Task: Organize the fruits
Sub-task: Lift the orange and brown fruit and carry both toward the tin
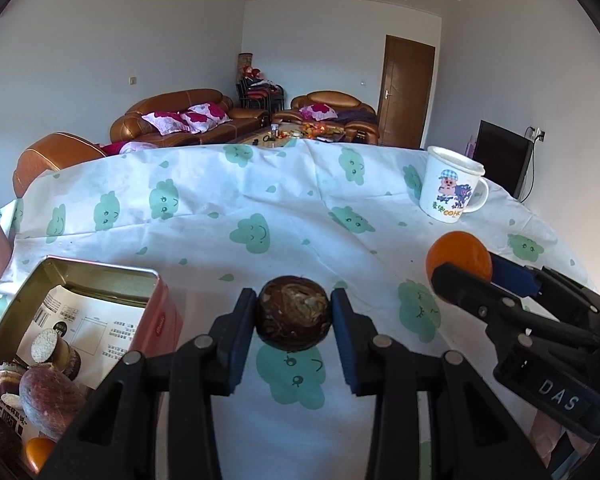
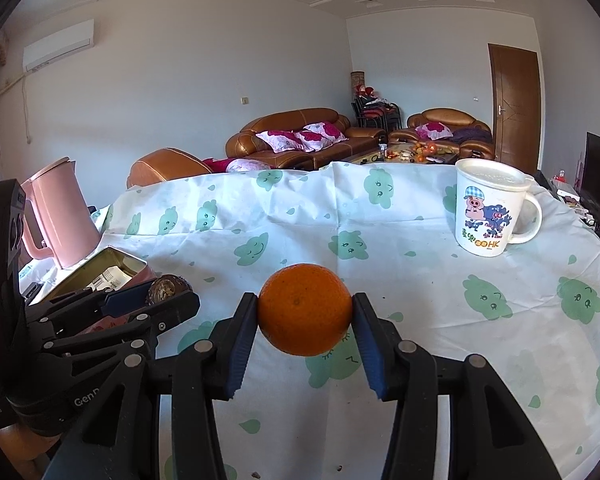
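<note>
Left gripper [image 1: 293,316] clamps brown fruit [image 1: 293,312] mid-frame. Right gripper [image 2: 305,320] clamps orange [image 2: 305,320]. Both look round, firm, slippery; grip at the widest part.

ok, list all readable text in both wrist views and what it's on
"DAS" – raised letters on the right gripper body, left wrist view.
"GenD", cut off – on the left gripper body, right wrist view.
"HK" after two orange rings, with Chinese characters too blurred to read – on the white cartoon mug.
Paper sheet in the open tin: barcode and fine print, too small to read.
Tin's side logo: blurred.
</note>
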### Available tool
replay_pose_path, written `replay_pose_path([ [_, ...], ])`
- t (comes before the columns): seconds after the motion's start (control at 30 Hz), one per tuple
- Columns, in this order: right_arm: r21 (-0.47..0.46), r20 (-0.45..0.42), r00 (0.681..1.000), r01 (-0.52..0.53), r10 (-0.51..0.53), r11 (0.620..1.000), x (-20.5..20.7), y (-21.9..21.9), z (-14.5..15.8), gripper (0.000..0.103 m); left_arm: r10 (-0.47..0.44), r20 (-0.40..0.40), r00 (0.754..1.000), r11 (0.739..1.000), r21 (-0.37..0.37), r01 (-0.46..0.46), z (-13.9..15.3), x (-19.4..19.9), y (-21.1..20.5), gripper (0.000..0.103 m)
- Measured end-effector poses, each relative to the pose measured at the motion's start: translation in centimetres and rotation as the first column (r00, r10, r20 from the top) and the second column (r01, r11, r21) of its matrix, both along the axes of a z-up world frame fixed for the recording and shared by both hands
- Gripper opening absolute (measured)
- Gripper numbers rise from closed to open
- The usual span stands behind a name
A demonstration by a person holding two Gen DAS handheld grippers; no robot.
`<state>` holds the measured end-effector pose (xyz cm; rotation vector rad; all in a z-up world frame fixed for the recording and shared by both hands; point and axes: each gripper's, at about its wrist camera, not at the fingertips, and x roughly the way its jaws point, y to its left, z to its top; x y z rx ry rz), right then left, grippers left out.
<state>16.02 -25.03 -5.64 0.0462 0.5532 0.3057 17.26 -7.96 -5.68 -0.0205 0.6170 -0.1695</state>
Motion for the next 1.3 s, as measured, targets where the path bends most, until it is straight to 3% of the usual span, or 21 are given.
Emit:
replay_pose_path([
  [0.77,-0.010,0.124,0.992,0.001,0.001,1.000,-2.1,0.0,1.0,0.049,0.036,0.138,0.990,0.999,0.025,-0.040,1.3,-2.4,0.1,0.040],
  [1.0,-0.024,0.121,0.993,-0.007,0.010,1.000,-2.6,0.5,1.1,0.049,0.031,0.145,0.989,0.999,0.019,-0.034,1.3,-3.8,0.8,0.040],
  [1.3,-0.027,0.100,0.991,-0.091,0.094,0.995,-3.3,3.9,1.0,0.049,0.063,0.127,0.990,0.998,0.008,-0.064,1.3,-6.0,3.8,0.040],
])
